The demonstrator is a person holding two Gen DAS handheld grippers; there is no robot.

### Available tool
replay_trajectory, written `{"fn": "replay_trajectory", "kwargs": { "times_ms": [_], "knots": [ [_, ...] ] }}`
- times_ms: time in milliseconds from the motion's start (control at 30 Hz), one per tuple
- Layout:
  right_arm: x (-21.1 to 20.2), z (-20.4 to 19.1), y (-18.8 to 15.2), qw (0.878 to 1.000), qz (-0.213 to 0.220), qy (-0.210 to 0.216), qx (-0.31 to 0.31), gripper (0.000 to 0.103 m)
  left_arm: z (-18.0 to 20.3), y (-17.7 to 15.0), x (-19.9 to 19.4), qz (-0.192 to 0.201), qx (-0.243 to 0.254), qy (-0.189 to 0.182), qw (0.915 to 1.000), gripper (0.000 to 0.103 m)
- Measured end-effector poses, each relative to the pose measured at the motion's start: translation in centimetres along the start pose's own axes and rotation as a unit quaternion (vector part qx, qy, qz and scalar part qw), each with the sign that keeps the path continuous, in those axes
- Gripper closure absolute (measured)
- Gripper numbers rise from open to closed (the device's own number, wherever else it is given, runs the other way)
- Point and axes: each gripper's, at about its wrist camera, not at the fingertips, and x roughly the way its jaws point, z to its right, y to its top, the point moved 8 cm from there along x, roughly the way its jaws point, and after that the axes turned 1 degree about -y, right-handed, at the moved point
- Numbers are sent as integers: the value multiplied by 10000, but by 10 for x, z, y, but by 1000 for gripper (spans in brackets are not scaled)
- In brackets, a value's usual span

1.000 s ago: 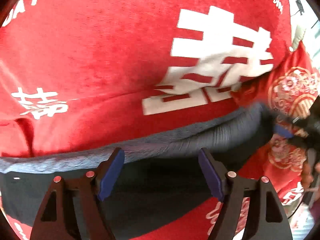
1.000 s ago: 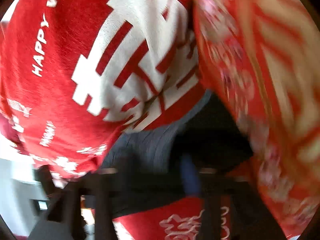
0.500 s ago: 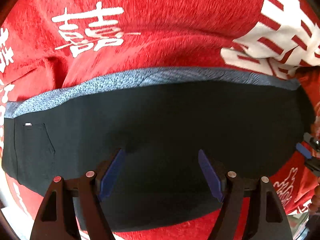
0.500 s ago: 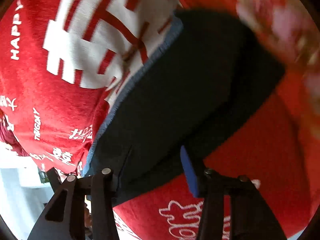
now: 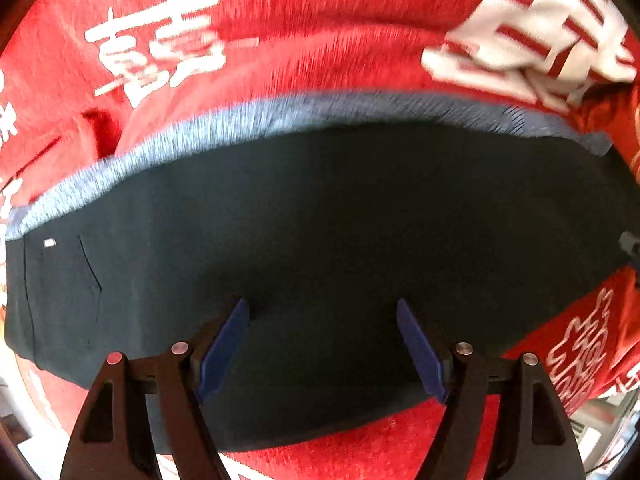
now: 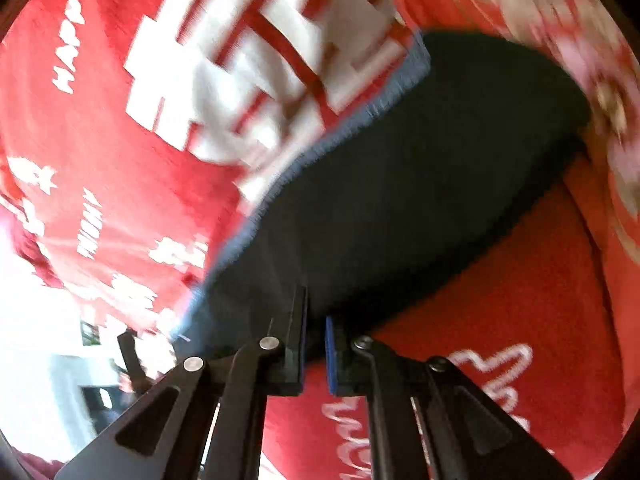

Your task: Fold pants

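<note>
The dark navy pants (image 5: 320, 224) lie folded flat on a red cloth, with a grey-blue waistband (image 5: 248, 120) along the far edge. My left gripper (image 5: 322, 344) is open above the pants' near part, with blue pads (image 5: 224, 344) wide apart and nothing between them. In the right wrist view the pants (image 6: 420, 184) stretch away from my right gripper (image 6: 316, 340). Its jaws are nearly together at the pants' near edge. Whether fabric sits between the pads is unclear.
The red cloth (image 5: 320, 12) with white characters and lettering covers the surface under the pants; it also shows in the right wrist view (image 6: 80, 128). A patterned red fabric (image 6: 560, 20) lies at the right. A bright room shows past the cloth's edge (image 6: 40, 340).
My right gripper's jaws have closed from wide apart to nearly together at the pants' edge. My left gripper stayed open and pulled back, so more of the flat pants shows.
</note>
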Motion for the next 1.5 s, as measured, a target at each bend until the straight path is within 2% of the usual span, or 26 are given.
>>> {"fn": "replay_trajectory", "kwargs": {
  "times_ms": [33, 67, 133, 167, 233, 267, 333, 433, 567, 633, 700, 767, 800, 867, 933, 1033, 1133, 1267, 1400, 1500],
  "knots": [
    [7, 8, -2, 9999, -81, -152, -17, 95, 0, 0, -1, 83, 18, 50, 10000, 19],
    [17, 19, -6, 9993, -226, -303, -48, 94, 1, 0, -1, 35, 55, 95, 9999, 19],
    [15, 25, -7, 9997, -189, -90, 128, 94, 3, 0, -5, 8, 65, 54, 10000, 19],
    [11, 26, -9, 9995, -208, -120, 182, 82, 4, 0, -8, 17, 77, 32, 10000, 19],
    [2, 30, -15, 9979, -314, -549, 138, 70, 6, 3, -16, 68, 121, 48, 9999, 19],
    [-8, 27, -15, 9971, -270, -707, -20, 70, 7, 8, -20, 127, 135, 32, 9998, 19],
    [-31, 12, -9, 9946, 82, -880, -537, 70, 12, 20, -29, 306, 156, 23, 9994, 19],
    [-52, -13, 18, 9848, 550, -1132, -1196, 70, 32, 50, -32, 577, 211, 10, 9981, 19],
    [-24, -17, 69, 9803, 659, -1345, -1290, 70, 46, 85, -17, 787, 164, 181, 9966, 19],
    [2, -8, 91, 9779, 494, -1607, -1244, 70, 44, 95, -1, 724, 100, 311, 9968, 19],
    [18, 12, 106, 9708, 382, -2051, -1187, 75, 42, 90, 12, 600, 18, 319, 9977, 19],
    [13, 17, 123, 9680, 762, -2053, -1225, 77, 36, 84, 15, 707, -13, 381, 9968, 6],
    [8, 20, 130, 9617, 886, -2284, -1231, 77, 33, 80, 16, 678, 16, 416, 9968, 6],
    [5, 21, 131, 9644, 877, -2266, -1042, 73, 29, 73, 16, 612, -28, 353, 9975, 6],
    [0, 17, 122, 9713, 735, -2086, -877, 69, 24, 66, 12, 475, -79, 353, 9982, 6],
    [-10, 4, 91, 9887, 519, -1280, -588, 65, 15, 50, 2, 419, -68, 400, 9983, 6],
    [-10, -15, 44, 9973, 133, -543, -468, 65, 1, 30, -9, 369, -96, 370, 9986, 6],
    [6, -52, -20, 9978, -407, 160, -497, 60, -36, 6, -24, 341, -232, 393, 9984, 6],
    [47, -100, -86, 9913, -977, 697, -536, 58, -99, -10, -34, 381, -351, 571, 9970, 6],
    [75, -135, -138, 9850, -1306, 921, -654, 58, -155, -16, -42, 468, -366, 876, 9944, 6]
  ]
}}
